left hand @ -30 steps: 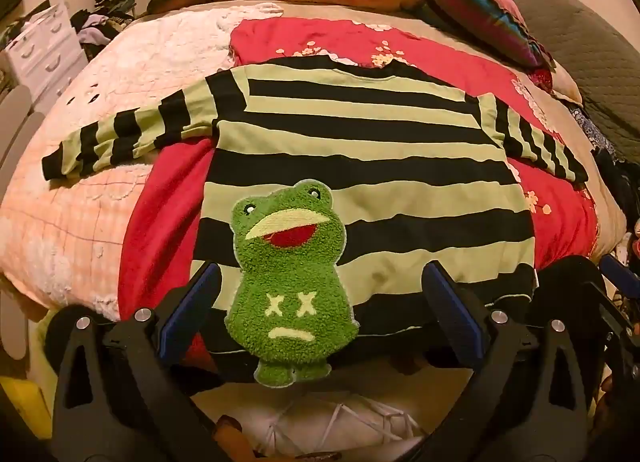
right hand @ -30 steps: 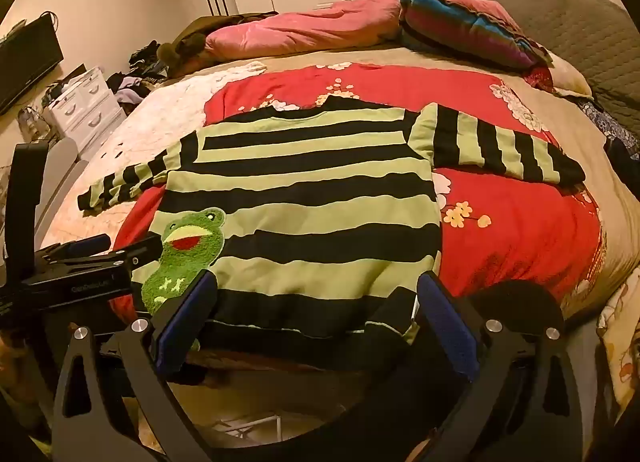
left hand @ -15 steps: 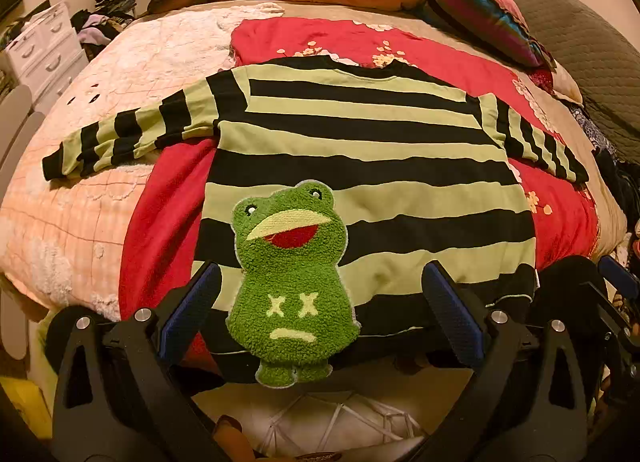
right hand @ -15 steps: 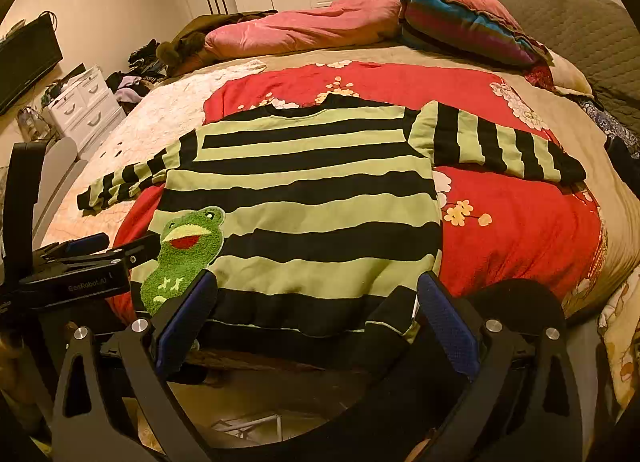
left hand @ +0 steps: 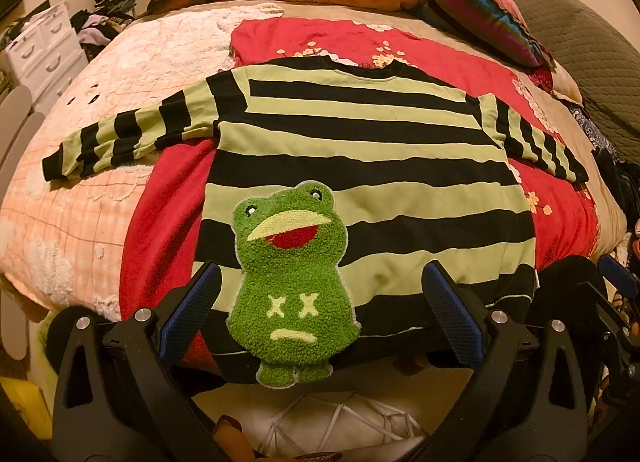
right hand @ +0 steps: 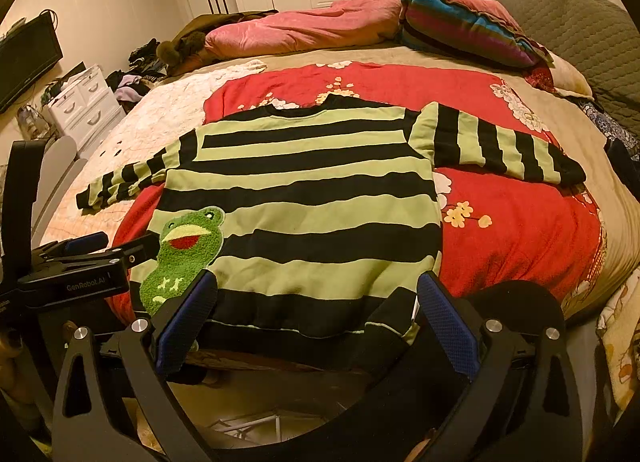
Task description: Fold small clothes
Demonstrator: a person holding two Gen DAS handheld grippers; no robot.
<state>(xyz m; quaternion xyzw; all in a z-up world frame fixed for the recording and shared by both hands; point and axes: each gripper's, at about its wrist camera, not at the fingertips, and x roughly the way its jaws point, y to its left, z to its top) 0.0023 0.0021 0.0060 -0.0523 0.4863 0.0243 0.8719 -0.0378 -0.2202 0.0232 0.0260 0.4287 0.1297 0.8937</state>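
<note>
On bed [left hand: 80,197], striped sweater [left hand: 360,165] flat w/ sleeves out; left tongs [left hand: 320,310] & right tongs [right hand: 316,318] both wide open, empty, at hem.

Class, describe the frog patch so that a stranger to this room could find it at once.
Start at the bed, where a black-and-green striped sweater lies flat. Near its hem, on the side of the dresser, sits the frog patch: the only fuzzy, bright green figure there, with crosses on its belly.

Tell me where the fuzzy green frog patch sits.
The fuzzy green frog patch lies on the striped sweater's lower left front near the hem, between the open left gripper's fingers.
</note>
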